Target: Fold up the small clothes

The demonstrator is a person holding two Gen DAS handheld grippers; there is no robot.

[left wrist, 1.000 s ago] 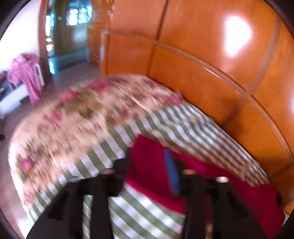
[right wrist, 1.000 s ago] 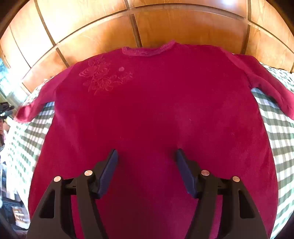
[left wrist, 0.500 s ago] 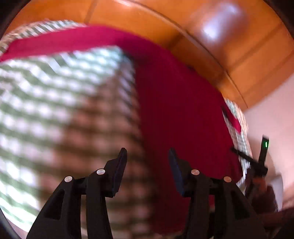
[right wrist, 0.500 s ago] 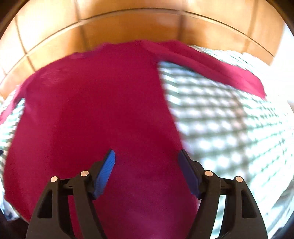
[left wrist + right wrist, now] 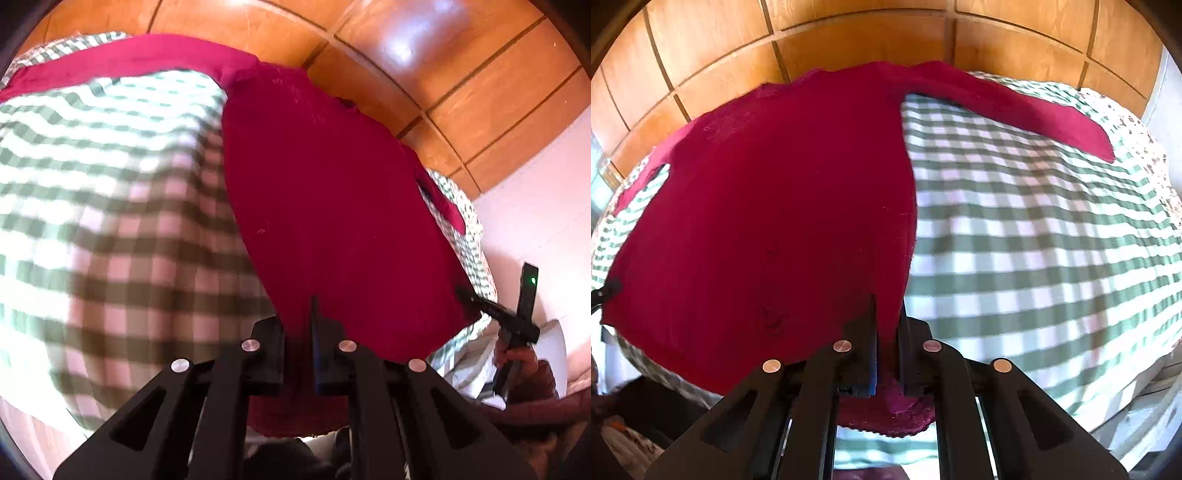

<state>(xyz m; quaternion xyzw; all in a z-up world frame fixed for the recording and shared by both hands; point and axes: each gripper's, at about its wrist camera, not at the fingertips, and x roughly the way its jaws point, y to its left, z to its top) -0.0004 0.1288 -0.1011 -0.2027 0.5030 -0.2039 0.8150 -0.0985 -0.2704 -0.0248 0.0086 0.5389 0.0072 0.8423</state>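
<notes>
The red sweater (image 5: 783, 206) lies flat on the checked bedcover (image 5: 1034, 240), neckline toward the wooden headboard (image 5: 849, 40), hem nearest, sleeves spread sideways. The left gripper (image 5: 297, 328) and right gripper (image 5: 886, 325) each have their fingers pinched narrow on a hem corner.

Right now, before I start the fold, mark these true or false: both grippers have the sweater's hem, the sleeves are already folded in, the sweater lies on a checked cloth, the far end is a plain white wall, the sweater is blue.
1. Both the left gripper and the right gripper are shut on the sweater at its near hem. True.
2. The sleeves are folded in. False: the sleeve lies spread outward.
3. The sweater lies on a green checked cloth. True.
4. The far end is a white wall. False: wooden panelling.
5. The sweater is blue. False: dark red.
</notes>
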